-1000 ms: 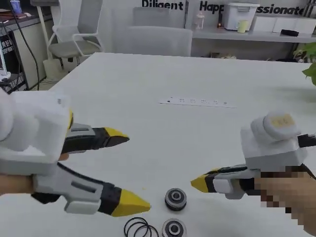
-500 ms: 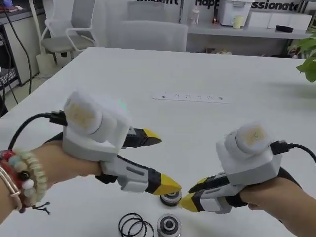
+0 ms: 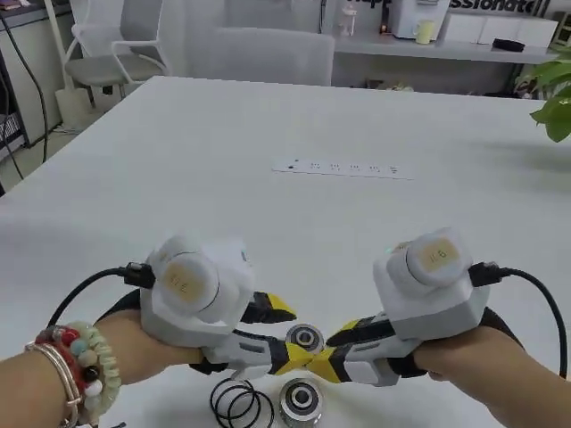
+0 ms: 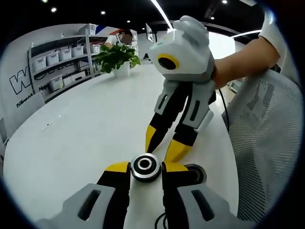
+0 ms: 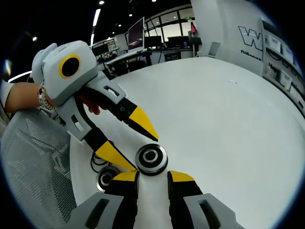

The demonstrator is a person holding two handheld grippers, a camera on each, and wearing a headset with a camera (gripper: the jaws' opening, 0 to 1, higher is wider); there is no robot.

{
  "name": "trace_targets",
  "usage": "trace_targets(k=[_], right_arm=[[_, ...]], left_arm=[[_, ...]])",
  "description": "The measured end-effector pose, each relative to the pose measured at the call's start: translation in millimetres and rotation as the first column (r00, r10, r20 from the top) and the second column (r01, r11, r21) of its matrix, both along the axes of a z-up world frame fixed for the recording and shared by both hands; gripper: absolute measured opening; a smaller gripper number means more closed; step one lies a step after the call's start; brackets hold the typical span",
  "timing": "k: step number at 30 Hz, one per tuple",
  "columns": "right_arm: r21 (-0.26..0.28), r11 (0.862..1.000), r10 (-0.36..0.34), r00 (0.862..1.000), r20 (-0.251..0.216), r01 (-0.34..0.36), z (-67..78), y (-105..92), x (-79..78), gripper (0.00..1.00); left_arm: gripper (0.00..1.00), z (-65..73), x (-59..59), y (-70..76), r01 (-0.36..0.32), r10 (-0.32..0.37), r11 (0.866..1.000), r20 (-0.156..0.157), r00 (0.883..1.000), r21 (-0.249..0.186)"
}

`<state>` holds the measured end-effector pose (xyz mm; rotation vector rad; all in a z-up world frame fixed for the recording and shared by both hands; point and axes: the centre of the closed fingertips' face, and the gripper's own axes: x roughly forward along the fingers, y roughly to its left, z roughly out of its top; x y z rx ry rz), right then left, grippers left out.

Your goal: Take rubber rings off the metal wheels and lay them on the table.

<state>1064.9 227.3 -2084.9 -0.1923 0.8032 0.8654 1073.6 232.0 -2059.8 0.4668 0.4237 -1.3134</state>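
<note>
left gripper [image 4: 146, 170] held low and near level, jaws clamped on wheel [image 3: 304, 337] standing on counter [image 3: 223, 205] | right gripper [image 5: 153, 177] nose to nose with it, jaws parted, tips just short of wheel | loose rings [image 3: 241, 403] beside

The white tabletop [image 3: 268, 205] is smooth and matt. The round silver metal wheel [image 3: 304, 337] in the left gripper [image 3: 297, 336] has a bright polished rim around a dark core; the second metal wheel [image 3: 302, 401] looks the same. The thin black rubber rings [image 3: 241, 403] are dull. The left gripper and the right gripper [image 3: 331, 352] are matt pale-grey plastic, their black jaws tipped in smooth yellow.
</note>
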Motion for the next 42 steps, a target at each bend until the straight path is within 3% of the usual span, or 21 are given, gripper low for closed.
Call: trace_targets(k=[8, 9, 11, 17, 26, 36, 38, 42], right_arm=[[-0.011, 1.000, 0.022, 0.999, 0.024, -0.022, 0.4, 1.1, -0.4, 0.19], [-0.011, 1.000, 0.023, 0.999, 0.024, -0.022, 0.4, 1.3, -0.3, 0.19], [-0.013, 1.000, 0.026, 0.999, 0.027, -0.026, 0.3, 1.9, -0.2, 0.19], [-0.018, 0.999, 0.040, 0.999, 0.037, -0.039, 0.5, 2.3, -0.4, 0.18], [-0.040, 0.997, 0.065, 0.997, 0.051, -0.063, 1.8, 1.0, -1.3, 0.15], [-0.057, 0.996, 0.073, 0.996, 0.045, -0.070, -0.1, -2.3, -1.7, 0.05], [-0.064, 0.996, 0.071, 0.995, 0.071, -0.067, 1.2, -4.8, 1.5, 0.00], [-0.042, 0.998, 0.042, 0.998, 0.042, -0.040, 0.6, -4.9, 0.6, 0.00]], left_arm=[[0.11, -2.5, 0.8, -2.0, -0.018, 0.017, 1.000, -0.025, 1.000, -0.019], [0.11, -3.1, 2.2, -1.6, -0.022, 0.022, 1.000, -0.019, 1.000, -0.018], [0.10, -3.5, 2.4, -1.5, -0.037, 0.036, 0.999, -0.051, 0.998, -0.028], [0.09, -2.9, 2.6, -1.7, -0.054, 0.052, 0.998, -0.060, 0.997, -0.039], [0.08, -1.9, 2.9, -2.0, -0.063, 0.060, 0.997, -0.056, 0.997, -0.045], [0.08, -2.0, 2.3, -1.6, -0.070, 0.067, 0.997, -0.053, 0.996, -0.042], [0.08, -2.1, 2.4, -1.5, -0.070, 0.068, 0.997, -0.054, 0.996, -0.044], [0.08, -2.0, 2.2, -1.5, -0.071, 0.068, 0.996, -0.052, 0.996, -0.047]])
